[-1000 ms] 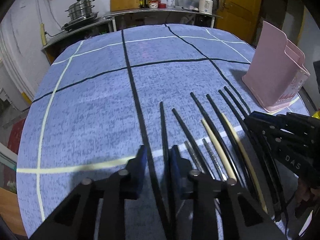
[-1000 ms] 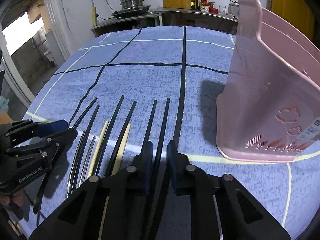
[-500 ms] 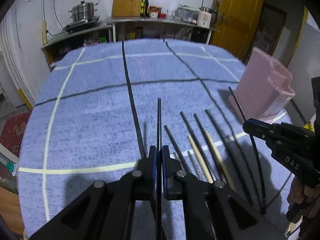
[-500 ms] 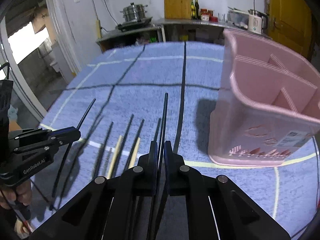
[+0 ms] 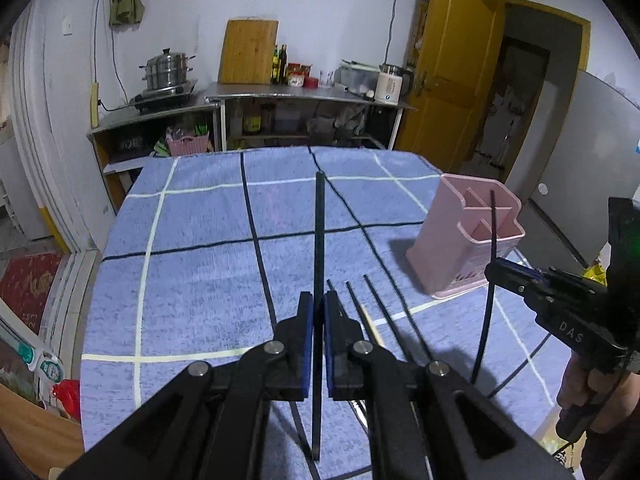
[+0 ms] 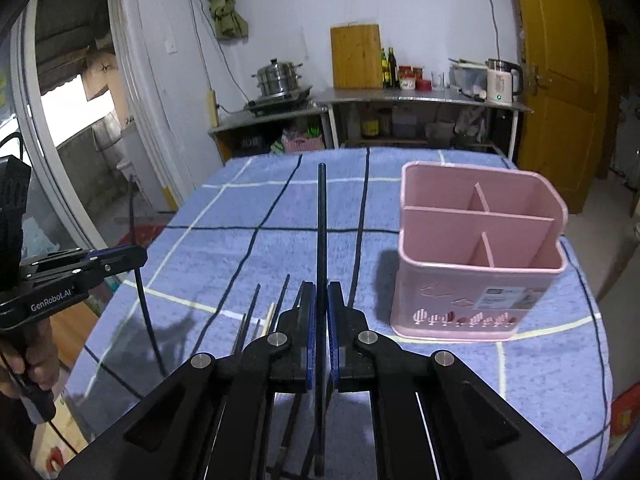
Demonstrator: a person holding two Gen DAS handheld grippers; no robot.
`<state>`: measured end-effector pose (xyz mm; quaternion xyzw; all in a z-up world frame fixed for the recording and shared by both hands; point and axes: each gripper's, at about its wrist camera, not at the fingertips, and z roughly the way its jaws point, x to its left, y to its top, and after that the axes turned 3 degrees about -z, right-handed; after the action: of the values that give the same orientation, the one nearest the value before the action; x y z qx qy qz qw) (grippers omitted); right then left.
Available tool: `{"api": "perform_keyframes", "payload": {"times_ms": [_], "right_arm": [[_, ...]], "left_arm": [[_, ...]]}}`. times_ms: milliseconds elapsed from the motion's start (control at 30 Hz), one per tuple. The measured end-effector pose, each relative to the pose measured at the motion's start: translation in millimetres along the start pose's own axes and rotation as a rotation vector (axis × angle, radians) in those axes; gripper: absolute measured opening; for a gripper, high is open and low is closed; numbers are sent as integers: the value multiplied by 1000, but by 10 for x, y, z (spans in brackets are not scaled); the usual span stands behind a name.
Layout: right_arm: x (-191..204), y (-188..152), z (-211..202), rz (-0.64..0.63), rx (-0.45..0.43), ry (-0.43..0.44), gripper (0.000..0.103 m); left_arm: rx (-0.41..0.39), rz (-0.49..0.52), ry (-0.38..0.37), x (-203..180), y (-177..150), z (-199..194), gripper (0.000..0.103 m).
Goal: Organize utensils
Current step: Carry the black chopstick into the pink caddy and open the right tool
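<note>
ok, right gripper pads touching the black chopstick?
Touching. Right wrist view: right gripper pads clamp the black chopstick from both sides, no gap visible.

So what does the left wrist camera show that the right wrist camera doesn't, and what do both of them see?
Only the left wrist view shows the right gripper from the side, shut on a thin black chopstick, held in a hand.

Only the right wrist view shows the left gripper from the side, and the white label on the pink plastic utensil holder.

Both show that holder, the blue checked tablecloth, loose chopsticks lying on it, and the wooden cutting board against the wall.
</note>
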<state>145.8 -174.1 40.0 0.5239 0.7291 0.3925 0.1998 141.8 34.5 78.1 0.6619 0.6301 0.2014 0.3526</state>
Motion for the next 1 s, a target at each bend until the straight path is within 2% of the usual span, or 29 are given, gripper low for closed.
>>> {"api": "perform_keyframes", "payload": {"times_ms": [400,800,1000], "right_arm": [[-170,132,-429,29,-83,-16,5],[-561,344,-812,78,-155,-67,5],[-802,595,-1041,114,-236,-98,5]], "left_arm": [[-59,2,-79,-208,225,-302,5],[-19,20,-220,-795,577,-21,5],[-49,22,-283,-1098,906,-26,5]]}}
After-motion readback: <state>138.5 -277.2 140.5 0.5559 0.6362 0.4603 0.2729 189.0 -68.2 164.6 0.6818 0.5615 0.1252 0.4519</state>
